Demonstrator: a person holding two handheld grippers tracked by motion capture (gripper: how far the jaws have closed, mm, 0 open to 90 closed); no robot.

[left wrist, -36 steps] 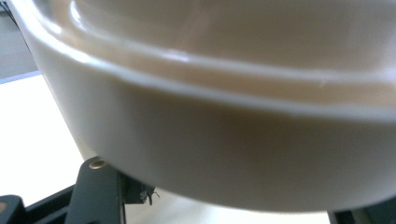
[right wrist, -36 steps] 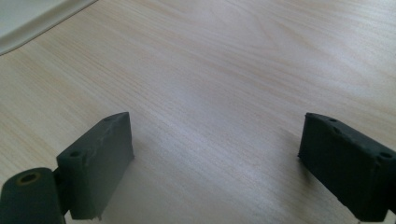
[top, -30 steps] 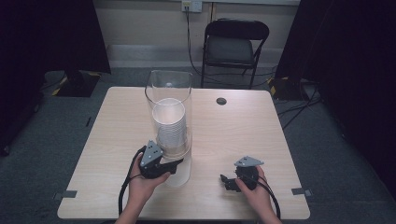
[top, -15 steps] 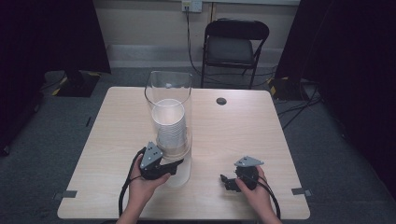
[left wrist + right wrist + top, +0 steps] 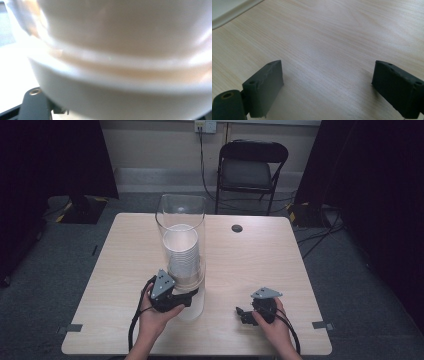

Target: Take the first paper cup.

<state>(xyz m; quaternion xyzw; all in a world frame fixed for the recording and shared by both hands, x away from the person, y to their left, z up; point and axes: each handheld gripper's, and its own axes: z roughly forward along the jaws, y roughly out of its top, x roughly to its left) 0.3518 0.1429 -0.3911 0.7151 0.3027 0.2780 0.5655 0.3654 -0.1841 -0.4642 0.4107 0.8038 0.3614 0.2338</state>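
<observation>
Room was dim in the high view; the wooden table (image 5: 250, 265) took even light from above, dark surroundings lost detail. Soft shadows lay under both hands. Left gripper view was badly out of focus: the white cup (image 5: 120, 95) pressed against the lens was blurred, overexposed toward the left edge. Right gripper view was sharp, with pale glare on the wood ahead of the jaws.

White paper cups (image 5: 182, 254) in a clear cylinder (image 5: 181, 217), black grippers with grey plates, a pale wood-grain table (image 5: 250, 255) and a black chair (image 5: 252, 165) are recorded.
</observation>
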